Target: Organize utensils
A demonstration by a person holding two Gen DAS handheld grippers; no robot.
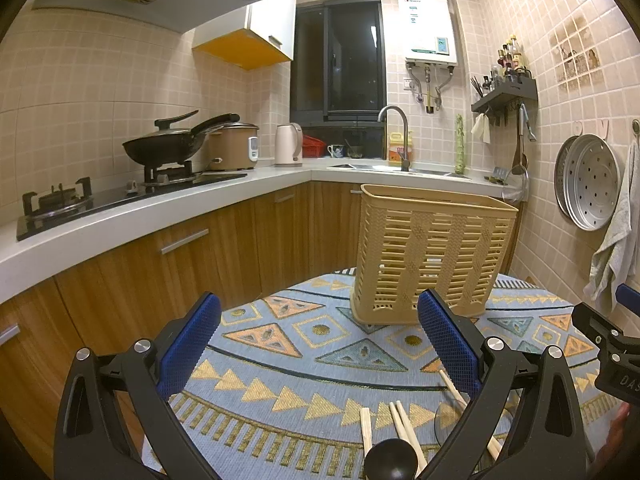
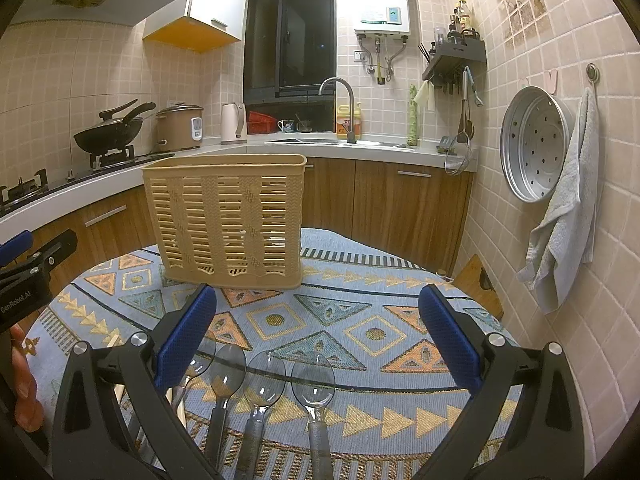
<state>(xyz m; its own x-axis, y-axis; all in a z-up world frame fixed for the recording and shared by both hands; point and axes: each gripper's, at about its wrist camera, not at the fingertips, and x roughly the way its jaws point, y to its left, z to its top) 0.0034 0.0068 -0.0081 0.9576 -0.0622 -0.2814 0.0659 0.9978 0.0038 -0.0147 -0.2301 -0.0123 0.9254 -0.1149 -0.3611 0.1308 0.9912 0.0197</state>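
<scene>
A beige slatted utensil basket [image 1: 432, 256] stands upright at the far side of a round table with a patterned blue cloth [image 1: 304, 364]; it also shows in the right wrist view [image 2: 228, 220]. My left gripper [image 1: 320, 336] is open and empty, above several wooden chopsticks [image 1: 400, 424] and a black ladle [image 1: 394, 458] lying at the near edge. My right gripper [image 2: 318, 324] is open and empty, above several clear plastic spoons [image 2: 312, 380] lying side by side. The basket is well ahead of both grippers.
A wooden-fronted kitchen counter [image 2: 384, 150] wraps behind and to the left, with a wok [image 1: 168, 146], rice cooker [image 1: 234, 146], kettle and sink. On the right tiled wall hang steamer trays [image 2: 534, 144] and a grey towel [image 2: 564, 216].
</scene>
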